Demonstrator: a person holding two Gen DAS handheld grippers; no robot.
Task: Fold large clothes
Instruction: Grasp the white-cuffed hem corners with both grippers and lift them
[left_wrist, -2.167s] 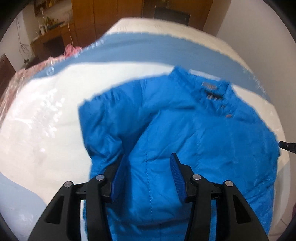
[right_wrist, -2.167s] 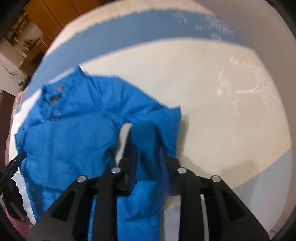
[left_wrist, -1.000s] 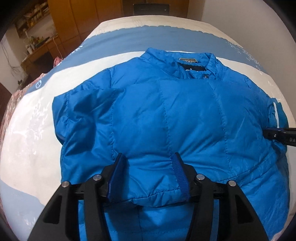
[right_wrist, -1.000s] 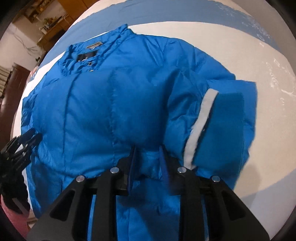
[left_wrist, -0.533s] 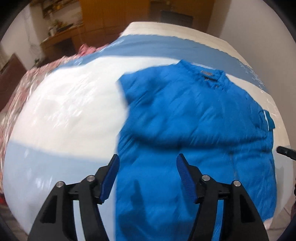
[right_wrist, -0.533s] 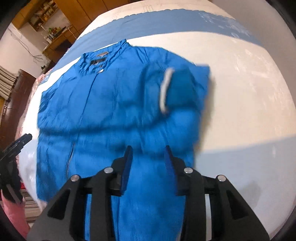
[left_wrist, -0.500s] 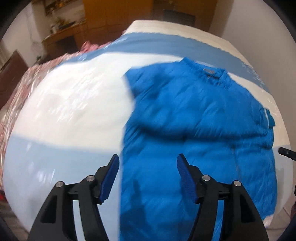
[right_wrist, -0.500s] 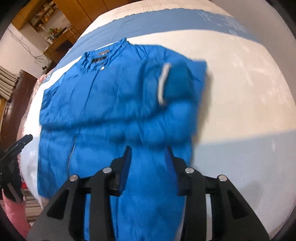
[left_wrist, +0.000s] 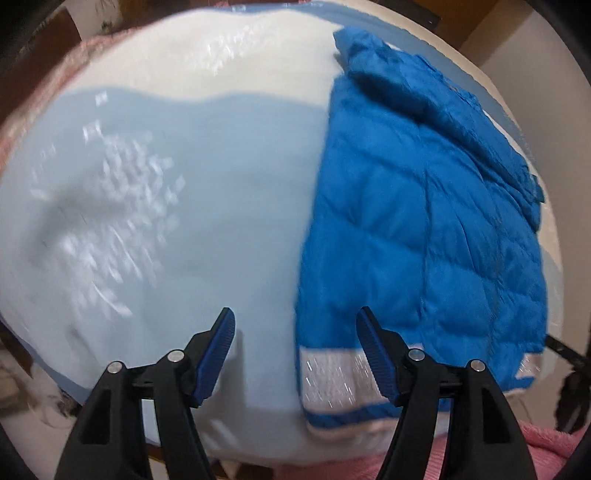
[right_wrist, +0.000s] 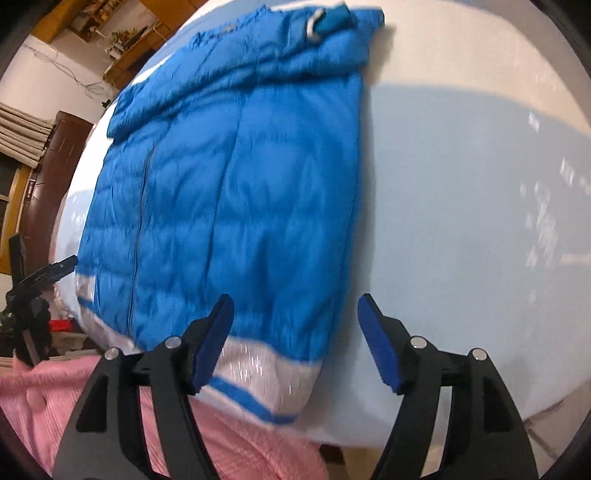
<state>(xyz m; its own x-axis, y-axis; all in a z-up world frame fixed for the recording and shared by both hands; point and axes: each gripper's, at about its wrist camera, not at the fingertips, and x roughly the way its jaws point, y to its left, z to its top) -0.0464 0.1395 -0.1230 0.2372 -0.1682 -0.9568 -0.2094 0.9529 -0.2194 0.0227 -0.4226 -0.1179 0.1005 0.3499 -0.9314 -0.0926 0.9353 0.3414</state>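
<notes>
Before you, a pale blue and white bedcover (left_wrist: 177, 192) spreads wide; pink ribbed fabric (right_wrist: 236, 443) lies nearest, a dark wooden cabinet (right_wrist: 44, 184) and black tripod (right_wrist: 26, 310) to your left.

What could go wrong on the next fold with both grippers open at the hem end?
1. The puffy blue quilted jacket has its white-banded hem at the bed's near edge; a tug toward the person could slide it off.
2. The left gripper straddles the jacket's side edge, so it may pinch the pale blue and white bedsheet too.
3. The sleeves folded over the top look loose; lifting the hem with the right gripper might undo them.
</notes>
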